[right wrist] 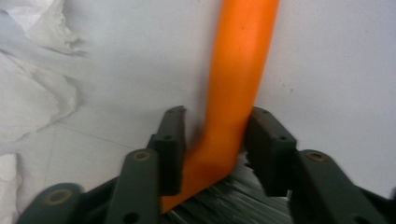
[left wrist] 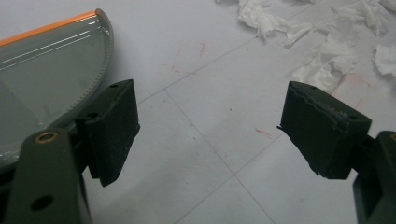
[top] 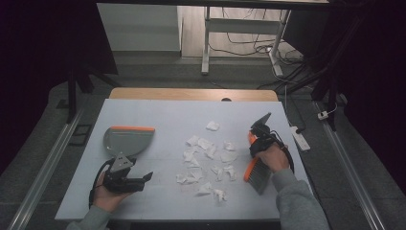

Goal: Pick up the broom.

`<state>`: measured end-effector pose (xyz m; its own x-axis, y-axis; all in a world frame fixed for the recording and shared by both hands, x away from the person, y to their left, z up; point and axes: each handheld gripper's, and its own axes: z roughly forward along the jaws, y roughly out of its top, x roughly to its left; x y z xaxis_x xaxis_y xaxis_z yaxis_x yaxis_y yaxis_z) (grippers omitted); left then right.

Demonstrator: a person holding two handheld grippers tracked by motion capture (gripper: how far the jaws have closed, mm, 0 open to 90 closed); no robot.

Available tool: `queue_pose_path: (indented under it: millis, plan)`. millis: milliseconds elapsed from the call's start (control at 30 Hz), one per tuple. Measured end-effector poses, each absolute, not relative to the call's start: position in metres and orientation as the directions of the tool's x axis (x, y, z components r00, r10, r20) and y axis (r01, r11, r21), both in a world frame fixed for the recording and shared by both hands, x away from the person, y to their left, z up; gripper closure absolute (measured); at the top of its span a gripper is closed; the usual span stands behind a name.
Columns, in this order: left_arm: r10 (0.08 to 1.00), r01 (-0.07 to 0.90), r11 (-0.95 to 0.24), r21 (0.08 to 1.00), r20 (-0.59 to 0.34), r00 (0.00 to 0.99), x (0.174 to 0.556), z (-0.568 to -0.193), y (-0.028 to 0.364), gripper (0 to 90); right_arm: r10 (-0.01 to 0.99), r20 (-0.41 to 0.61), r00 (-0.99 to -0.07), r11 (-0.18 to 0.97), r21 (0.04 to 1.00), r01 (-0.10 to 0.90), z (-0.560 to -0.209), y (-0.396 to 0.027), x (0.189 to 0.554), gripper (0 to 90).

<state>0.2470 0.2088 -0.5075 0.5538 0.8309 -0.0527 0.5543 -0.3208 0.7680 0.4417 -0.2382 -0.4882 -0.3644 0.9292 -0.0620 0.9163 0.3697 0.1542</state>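
A brush with an orange handle point(right wrist: 238, 70) and dark bristles point(right wrist: 224, 205) lies at the right of the white table point(top: 167, 112). My right gripper point(right wrist: 212, 149) is shut on the handle near the bristles, with both pads against it. In the high view the right gripper point(top: 256, 143) sits over the brush point(top: 256, 172). A grey dustpan point(top: 129, 139) with an orange edge lies at the left. Just in front of it my left gripper point(top: 146, 178) is open and holds nothing. In its own view the left gripper point(left wrist: 210, 130) hovers over bare table beside the dustpan point(left wrist: 46, 60). Several torn white paper scraps point(top: 208, 158) lie between the two tools.
A white power strip point(top: 299, 139) lies on the floor right of the table. Behind the table stand desk legs point(top: 206, 43) and loose cables point(top: 292, 62). Metal rails point(top: 45, 167) run along the floor on both sides.
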Motion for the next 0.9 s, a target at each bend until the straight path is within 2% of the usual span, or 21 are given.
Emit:
queue_pose_path:
  millis: [67,133,400,600,900]
  plan:
    - [0.832,0.553,-0.318,0.77,-0.053,0.553,0.246,-0.507,0.209,19.8,0.932,-0.062,-0.358,0.364,0.167,0.917,-0.488,-0.236,0.439,69.0]
    - [0.832,0.554,-0.317,0.77,-0.055,0.552,0.246,-0.507,0.209,19.8,0.933,-0.057,-0.355,0.36,0.174,0.917,-0.488,-0.237,0.438,70.3]
    - [0.834,0.556,-0.317,0.768,-0.054,0.55,0.246,-0.508,0.21,19.9,0.912,-0.035,-0.41,0.407,0.215,0.888,-0.488,-0.243,0.434,70.9]
    - [0.835,0.558,-0.313,0.769,-0.058,0.548,0.247,-0.508,0.211,19.9,0.885,-0.003,-0.465,0.457,0.193,0.868,-0.484,-0.252,0.432,71.1]
    - [0.836,0.561,-0.304,0.77,-0.066,0.544,0.248,-0.508,0.213,20.0,0.88,0.067,-0.471,0.444,0.241,0.863,-0.462,-0.267,0.429,71.2]
